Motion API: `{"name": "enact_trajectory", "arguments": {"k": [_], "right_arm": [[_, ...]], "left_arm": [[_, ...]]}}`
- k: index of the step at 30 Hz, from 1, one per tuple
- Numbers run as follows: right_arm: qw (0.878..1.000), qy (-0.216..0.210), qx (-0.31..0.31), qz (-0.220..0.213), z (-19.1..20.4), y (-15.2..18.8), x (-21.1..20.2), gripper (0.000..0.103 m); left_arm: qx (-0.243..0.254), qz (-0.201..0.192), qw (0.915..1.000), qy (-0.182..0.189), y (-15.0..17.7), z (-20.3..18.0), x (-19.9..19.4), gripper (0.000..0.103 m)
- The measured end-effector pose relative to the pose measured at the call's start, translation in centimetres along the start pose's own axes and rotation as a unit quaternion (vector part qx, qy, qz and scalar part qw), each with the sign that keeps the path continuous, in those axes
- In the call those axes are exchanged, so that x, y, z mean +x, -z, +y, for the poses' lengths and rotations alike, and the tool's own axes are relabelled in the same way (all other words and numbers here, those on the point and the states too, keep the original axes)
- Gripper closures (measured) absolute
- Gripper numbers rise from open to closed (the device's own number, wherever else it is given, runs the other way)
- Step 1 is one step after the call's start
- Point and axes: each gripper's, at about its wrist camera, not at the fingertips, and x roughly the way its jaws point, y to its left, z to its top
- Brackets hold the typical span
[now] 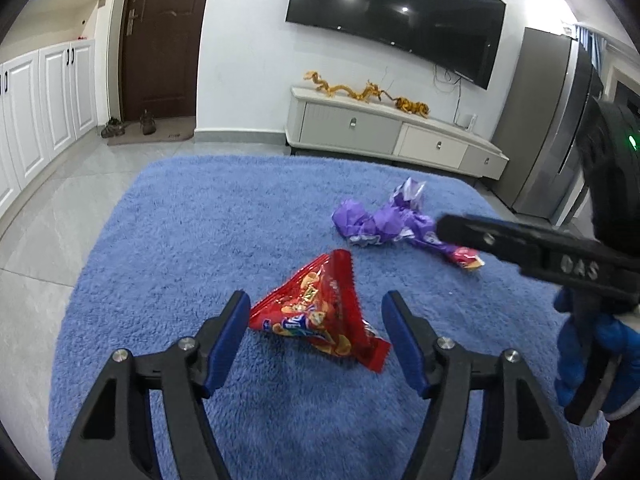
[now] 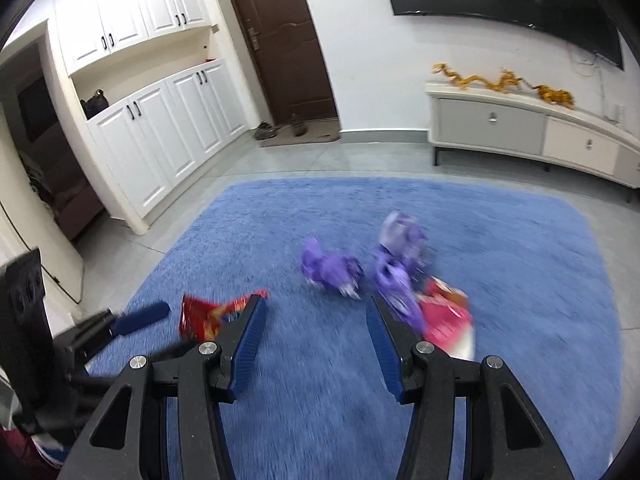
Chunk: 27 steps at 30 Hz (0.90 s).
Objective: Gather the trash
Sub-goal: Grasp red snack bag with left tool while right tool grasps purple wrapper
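A red snack bag (image 1: pixel 320 312) lies on the blue rug (image 1: pixel 200 220), right between the open jaws of my left gripper (image 1: pixel 316 312), untouched as far as I can tell. A crumpled purple wrapper (image 1: pixel 384 220) lies further back right. My right gripper (image 1: pixel 440 226) reaches in from the right, its tip over the purple wrapper. In the blurred right wrist view my right gripper (image 2: pixel 316 312) is open and empty, with purple wrapper pieces (image 2: pixel 332 272) ahead, a pink and white part (image 2: pixel 448 316) by its right finger, and the red bag (image 2: pixel 208 316) at left.
The rug (image 2: pixel 520 260) lies on grey tile floor (image 1: pixel 60 208). A low TV cabinet (image 1: pixel 392 132) with gold figures stands behind under a wall TV (image 1: pixel 396 16). White cupboards (image 2: pixel 168 128) and a brown door (image 2: pixel 280 40) stand at left, a grey fridge (image 1: pixel 552 120) at right.
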Motion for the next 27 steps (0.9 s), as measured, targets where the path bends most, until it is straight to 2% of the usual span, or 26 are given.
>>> {"name": "enact_trajectory", "arguments": {"k": [5, 10, 13, 16, 22, 25, 27], "right_arm": [[1.000, -0.009, -0.010, 0.006, -0.3, -1.2, 3.3, 0.054], [1.000, -0.014, -0.014, 0.017, -0.8, -1.9, 5.6, 0.053], [1.000, -0.008, -0.014, 0.020, -1.0, -2.2, 6.6, 0.051], [1.000, -0.010, -0.011, 0.027, -1.4, -2.3, 7.2, 0.051], [0.998, 0.005, -0.047, 0.044, 0.2, -1.7, 8.4, 0.051], [0.998, 0.023, -0.046, 0.049, 0.2, -1.6, 9.0, 0.057], [0.997, 0.027, -0.041, 0.051, -0.1, -1.6, 9.3, 0.069]], "left_arm": [[-0.005, 0.016, 0.9998, -0.015, 0.5, 0.8, 1.7, 0.037], [-0.011, 0.037, 0.9992, -0.007, 0.8, 1.1, 2.8, 0.038], [-0.021, 0.053, 0.9983, 0.003, 0.8, 1.4, 3.5, 0.048], [-0.036, 0.054, 0.9978, 0.013, 0.7, 2.0, 3.6, 0.051], [-0.043, 0.054, 0.9975, 0.014, 0.7, 2.1, 3.5, 0.060], [-0.047, 0.054, 0.9973, 0.015, 0.9, 2.6, 3.1, 0.061], [-0.048, 0.053, 0.9973, 0.016, 0.9, 2.7, 3.0, 0.062]]}}
